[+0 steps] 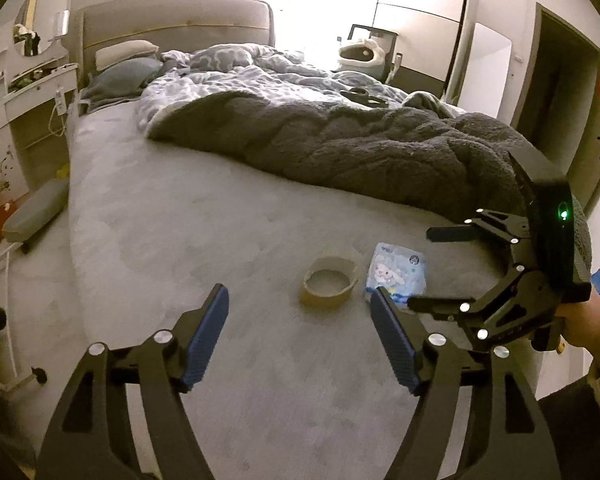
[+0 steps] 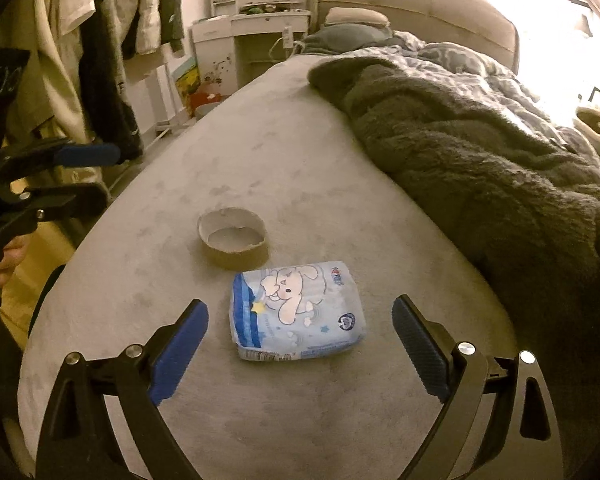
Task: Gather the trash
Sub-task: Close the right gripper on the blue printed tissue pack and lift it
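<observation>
Right gripper (image 2: 300, 324): jaws spread wide, holding nothing; black frame, blue ribbed pads (image 2: 178, 354), hovering over the pack with a pad on either side of it and clear of it.
Left gripper (image 1: 300, 336): released, jaws wide apart, nothing between them; same black frame and blue ribbed pads (image 1: 204, 336), above bare bed just short of the ring.
Pack (image 2: 298, 312): soft, pillow-shaped plastic tissue pack, pale blue and white, with a cartoon long-eared white animal, stars and a dark blue band; lying flat on the bed. Small print along its edge is too blurred to read.
Ring (image 2: 233, 242): empty brown cardboard tape core, round, thin-walled with a torn upper rim, lying open side up just beside the pack's far edge, on the side away from the right gripper; whether they touch, I cannot tell.
Bed (image 2: 228, 152): grey suede-like cover, faintly mottled; pack sits near its foot end.
Blanket (image 2: 480, 168): dark grey, fluffy, heaped well apart from the pack, toward the bed's right side.
Duvet (image 1: 236, 80): light blue patterned, crumpled beyond the blanket.
Headboard (image 1: 176, 24): padded, beige, at the far end from the pack.
Room: white desk (image 2: 252, 28) beside the headboard; clothes (image 2: 100, 40) hanging left of the bed.
</observation>
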{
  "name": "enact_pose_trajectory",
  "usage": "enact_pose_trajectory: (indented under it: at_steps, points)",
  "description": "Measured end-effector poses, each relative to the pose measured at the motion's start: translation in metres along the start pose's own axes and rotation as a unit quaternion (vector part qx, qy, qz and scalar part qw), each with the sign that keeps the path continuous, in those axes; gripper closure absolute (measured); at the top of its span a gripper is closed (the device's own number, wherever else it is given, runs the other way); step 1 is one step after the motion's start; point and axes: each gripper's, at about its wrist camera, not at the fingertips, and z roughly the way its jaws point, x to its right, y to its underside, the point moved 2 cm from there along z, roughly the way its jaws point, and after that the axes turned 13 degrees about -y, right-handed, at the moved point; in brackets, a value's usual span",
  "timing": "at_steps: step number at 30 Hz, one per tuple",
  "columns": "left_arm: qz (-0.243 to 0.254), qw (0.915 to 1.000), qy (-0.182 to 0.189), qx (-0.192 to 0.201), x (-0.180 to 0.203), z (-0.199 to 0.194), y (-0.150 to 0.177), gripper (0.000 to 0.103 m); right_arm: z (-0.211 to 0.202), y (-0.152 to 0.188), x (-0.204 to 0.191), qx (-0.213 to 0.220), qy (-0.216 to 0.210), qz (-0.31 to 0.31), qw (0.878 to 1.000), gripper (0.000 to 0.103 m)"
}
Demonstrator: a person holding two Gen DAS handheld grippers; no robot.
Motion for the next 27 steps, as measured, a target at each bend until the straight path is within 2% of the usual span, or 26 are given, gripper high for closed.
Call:
enact_pose_trajectory:
  at_steps: [12, 19, 22, 25, 26, 27]
  points:
    - [0.009, 0.9991, 0.026, -0.032, 0.013, 0.040, -0.004, 0.022, 0.031, 0.004, 0.011, -0.041, -0.026, 0.009, 0.999, 0.008]
    - [-0.012, 0.9984, 0.022, -0.051, 0.017, 0.053, -0.003, 0.022, 0.039, 0.004, 0.013, -0.047, -0.024, 0.018, 0.998, 0.008]
    - [-0.006, 0.9983, 0.011, -0.056, 0.022, 0.058, -0.002, 0.022, 0.040, 0.004, 0.014, -0.045, -0.024, 0.021, 0.998, 0.008]
    - [-0.006, 0.9980, 0.010, -0.062, 0.026, 0.063, -0.001, 0.022, 0.039, 0.004, 0.014, -0.046, -0.022, 0.021, 0.999, 0.019]
    - [-0.006, 0.9979, 0.011, -0.064, 0.027, 0.064, 0.000, 0.022, 0.039, 0.003, 0.014, -0.045, -0.023, 0.020, 0.999, 0.029]
    - [-0.004, 0.9979, 0.010, -0.064, 0.029, 0.065, 0.000, 0.023, 0.037, 0.002, 0.015, -0.041, -0.021, 0.021, 0.999, 0.030]
